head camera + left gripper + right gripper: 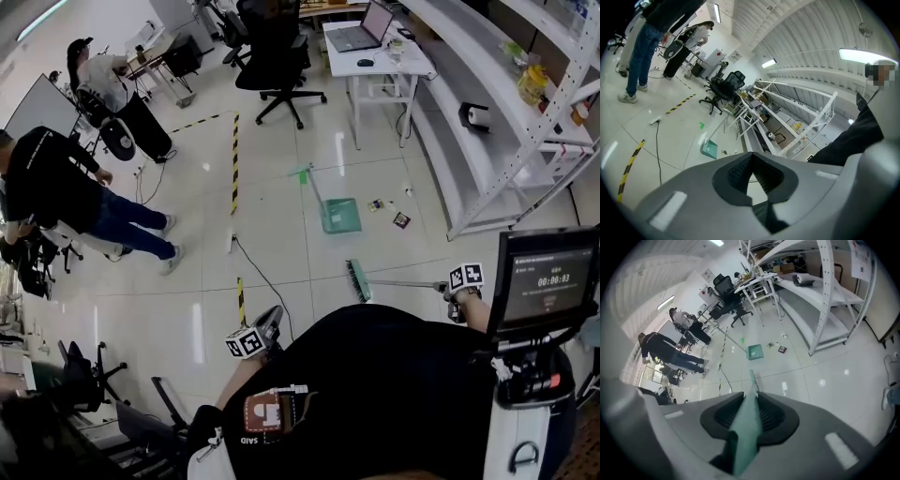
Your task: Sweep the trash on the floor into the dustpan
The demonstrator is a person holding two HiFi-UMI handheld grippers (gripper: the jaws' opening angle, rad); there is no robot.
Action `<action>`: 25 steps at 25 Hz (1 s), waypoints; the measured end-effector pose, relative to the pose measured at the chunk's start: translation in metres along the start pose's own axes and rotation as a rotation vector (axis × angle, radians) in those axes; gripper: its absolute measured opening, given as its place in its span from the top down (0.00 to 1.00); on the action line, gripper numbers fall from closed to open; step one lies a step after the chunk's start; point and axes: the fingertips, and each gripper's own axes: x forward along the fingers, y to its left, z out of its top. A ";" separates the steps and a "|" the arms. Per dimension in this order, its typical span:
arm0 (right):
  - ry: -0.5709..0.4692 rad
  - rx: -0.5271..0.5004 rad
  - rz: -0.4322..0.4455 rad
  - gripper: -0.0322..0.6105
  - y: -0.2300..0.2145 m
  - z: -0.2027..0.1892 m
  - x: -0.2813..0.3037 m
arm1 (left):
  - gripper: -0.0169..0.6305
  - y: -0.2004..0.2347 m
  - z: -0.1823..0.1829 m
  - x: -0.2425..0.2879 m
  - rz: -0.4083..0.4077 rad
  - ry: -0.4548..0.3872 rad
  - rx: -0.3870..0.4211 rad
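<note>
A green dustpan (pixel 340 216) stands on the floor with its long handle leaning away; it also shows as the dustpan (pixel 710 149) and the dustpan (pixel 755 351) in the gripper views. Small bits of trash (pixel 401 220) lie just right of it, seen too as trash (pixel 782 349). The green broom (pixel 357 279) has its head on the floor nearer me, short of the dustpan. My right gripper (pixel 457 287) is shut on the broom handle (pixel 748 423). The left gripper (pixel 267 328) hangs low by my body, jaws together and empty (pixel 751 164).
White shelving (pixel 525 141) runs along the right. A desk with a laptop (pixel 361 42) and an office chair (pixel 272 61) stand beyond the dustpan. A person (pixel 66 192) stands at the left. A cable (pixel 258 272) and striped tape (pixel 234 159) cross the floor. A monitor stand (pixel 544 281) is close on my right.
</note>
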 end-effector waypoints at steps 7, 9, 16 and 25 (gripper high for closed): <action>0.033 -0.095 0.056 0.81 -0.046 0.107 0.023 | 0.98 -0.037 0.043 0.092 0.037 -0.084 0.006; 0.024 -0.095 0.054 0.81 -0.053 0.127 0.028 | 0.98 -0.042 0.049 0.110 0.032 -0.071 0.017; -0.005 -0.016 0.021 0.81 -0.053 0.169 0.026 | 0.98 -0.016 0.078 0.142 0.011 -0.027 -0.009; -0.081 0.111 -0.119 0.81 -0.007 0.230 0.021 | 0.98 0.087 0.173 0.211 -0.114 0.042 -0.014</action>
